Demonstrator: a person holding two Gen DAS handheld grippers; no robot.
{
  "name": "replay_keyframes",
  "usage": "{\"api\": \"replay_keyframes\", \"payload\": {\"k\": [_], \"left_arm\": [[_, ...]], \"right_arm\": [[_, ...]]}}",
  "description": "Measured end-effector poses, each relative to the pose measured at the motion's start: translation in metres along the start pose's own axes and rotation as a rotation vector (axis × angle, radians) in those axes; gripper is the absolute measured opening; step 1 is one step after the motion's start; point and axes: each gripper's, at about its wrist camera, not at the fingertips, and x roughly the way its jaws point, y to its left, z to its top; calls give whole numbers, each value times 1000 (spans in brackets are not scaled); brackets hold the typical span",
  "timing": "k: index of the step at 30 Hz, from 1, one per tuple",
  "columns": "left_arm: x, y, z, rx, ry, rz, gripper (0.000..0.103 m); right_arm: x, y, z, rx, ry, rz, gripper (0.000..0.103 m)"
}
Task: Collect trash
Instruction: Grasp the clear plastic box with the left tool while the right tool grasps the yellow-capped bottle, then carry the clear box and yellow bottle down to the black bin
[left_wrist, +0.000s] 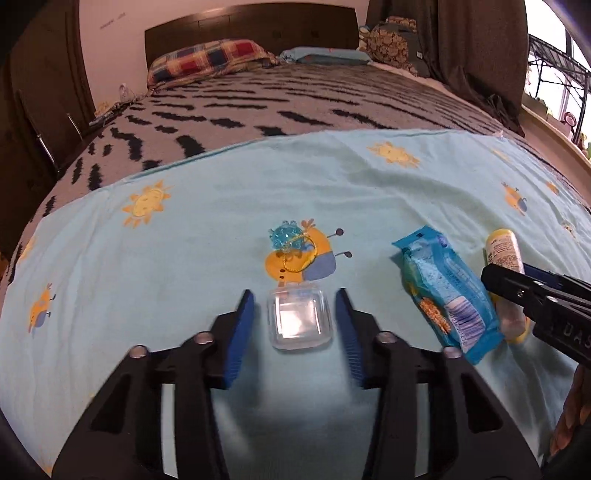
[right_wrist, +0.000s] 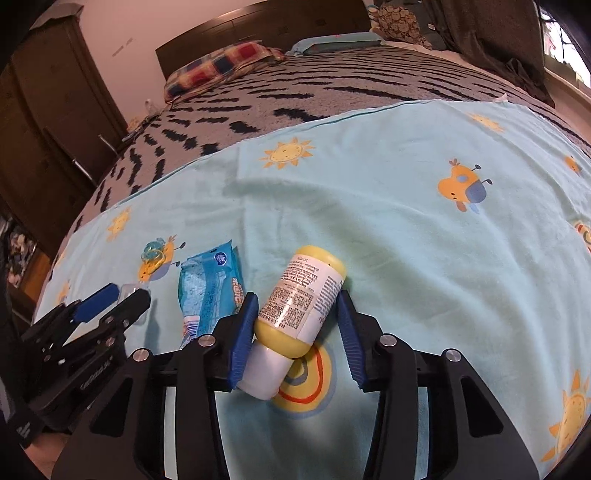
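A clear plastic box (left_wrist: 298, 320) lies on the light blue sheet (left_wrist: 207, 229) between the fingers of my open left gripper (left_wrist: 295, 301), not touched. A blue wipes packet (left_wrist: 448, 295) lies to its right, and also shows in the right wrist view (right_wrist: 210, 291). A yellow bottle with a white cap (right_wrist: 299, 306) lies tilted between the fingers of my open right gripper (right_wrist: 297, 304); the left finger (right_wrist: 245, 325) touches it. A small blue trinket on a yellow cord (left_wrist: 286, 236) lies beyond the box.
The sheet covers the near part of a bed with a grey and black blanket (left_wrist: 295, 99). Pillows (left_wrist: 210, 61) lie at the headboard. A dark wardrobe (right_wrist: 44, 122) stands left. A window ledge (left_wrist: 554, 122) runs along the right.
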Motion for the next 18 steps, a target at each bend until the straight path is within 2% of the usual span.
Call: {"api": "replay_keyframes", "payload": {"k": [4,10,18], "left_arm": [[2,-2,-1,13,15,4,33],[-19,-5,-13,40,-4,2,33],[-97,4,-46,62,-96,-25,33]], "right_arm": [[1,3,1,-28,9,-21,40],[-18,4,-5,-61,4,-25,35],[-80,9,-28,-136,-65,-22,34]]}}
